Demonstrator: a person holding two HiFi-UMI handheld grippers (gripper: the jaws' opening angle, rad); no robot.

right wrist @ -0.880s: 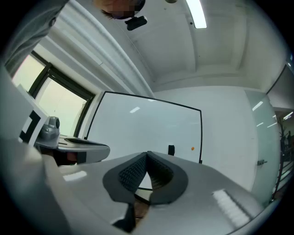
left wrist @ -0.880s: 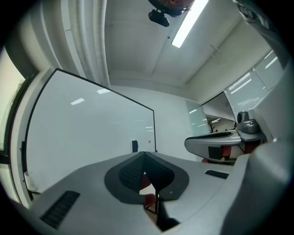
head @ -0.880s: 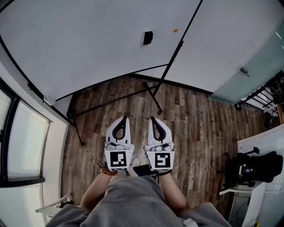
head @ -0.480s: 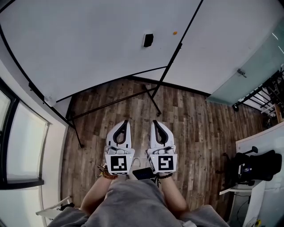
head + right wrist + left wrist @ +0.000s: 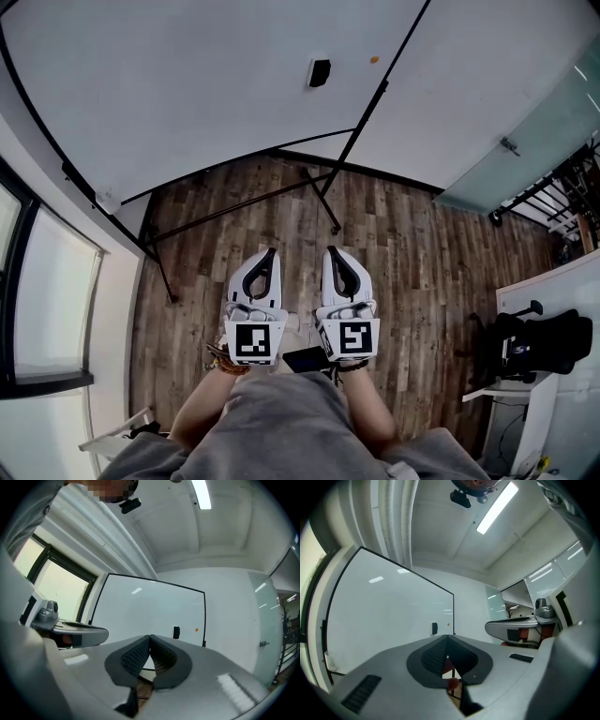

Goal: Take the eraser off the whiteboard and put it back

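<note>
The small black rectangular eraser (image 5: 320, 72) sits on the large white, black-framed whiteboard (image 5: 187, 84), near its right edge, with a small orange dot (image 5: 374, 60) just beside it. Both tools are well apart from it, held side by side close to the person's body above the brown wood-plank floor (image 5: 412, 253). The left gripper (image 5: 271, 251) has its white jaws pressed together with nothing between them. The right gripper (image 5: 330, 249) is likewise closed and empty. Both point roughly level toward the board.

The main risk is arriving with the jaws closed: the tips would then shove the eraser instead of straddling it. If a magnet is all that holds it, which seems likely, such a shove could slide it along the board or knock it to the floor. A pinch on one corner could let it twist out on the pull. The stand's thin black legs (image 5: 322, 199) reach out across the floor toward the person, so a careless step could bump them and rock the board. On the return, opening the jaws before the eraser's back meets the surface would probably drop it.
</note>
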